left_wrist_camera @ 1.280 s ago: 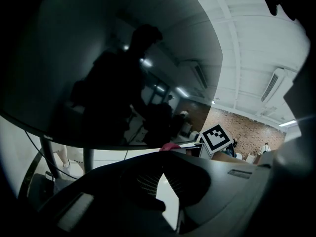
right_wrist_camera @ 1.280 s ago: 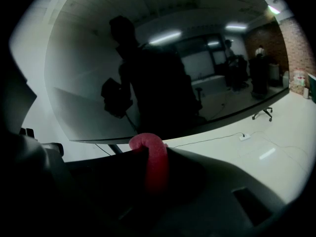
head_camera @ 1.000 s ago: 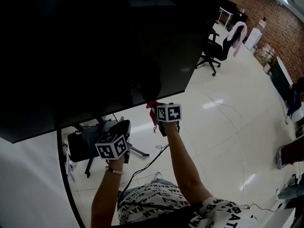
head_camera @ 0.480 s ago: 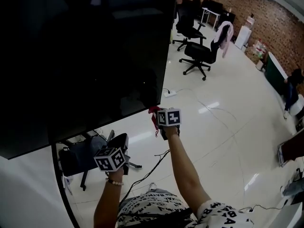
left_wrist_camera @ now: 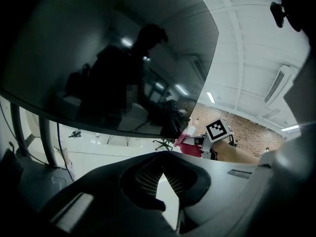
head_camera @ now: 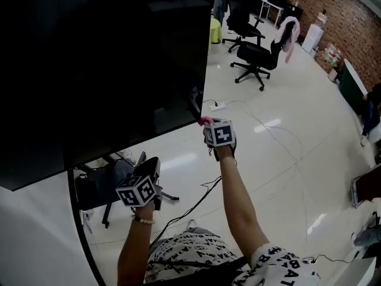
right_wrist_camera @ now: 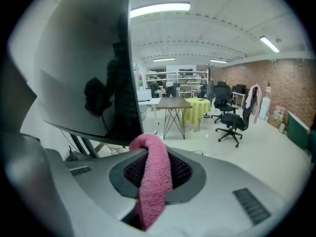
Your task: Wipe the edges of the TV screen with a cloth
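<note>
The pink cloth (right_wrist_camera: 154, 181) is pinched between the jaws of the right gripper (head_camera: 206, 126), which are closed on it. It runs lengthwise down the slot between the pads and its folded upper end bulges out past the jaw tips. That end sits right at the lower right corner of the TV screen (head_camera: 107, 70), where the bottom edge meets the right edge; whether it actually touches the frame cannot be told. The screen is dark and off, and it fills the left and far part of the head view.

The left gripper (left_wrist_camera: 162, 157) hangs lower and to the left, near the person, below the screen's bottom edge and apart from it. Its jaw tips are together with nothing between them. In its view the cloth and the right gripper's marker cube (left_wrist_camera: 218, 129) show to the right at the screen's corner.

Under the screen stand the slanted legs of the TV stand (right_wrist_camera: 79, 144). A black cable (head_camera: 184, 210) trails over the glossy white floor (head_camera: 280, 154). Farther off to the right are black office chairs (head_camera: 253, 55), one with a pink garment (head_camera: 290, 33) over its back, a table under a yellow-green cover (right_wrist_camera: 197, 108) and a brick wall (head_camera: 339, 11).
</note>
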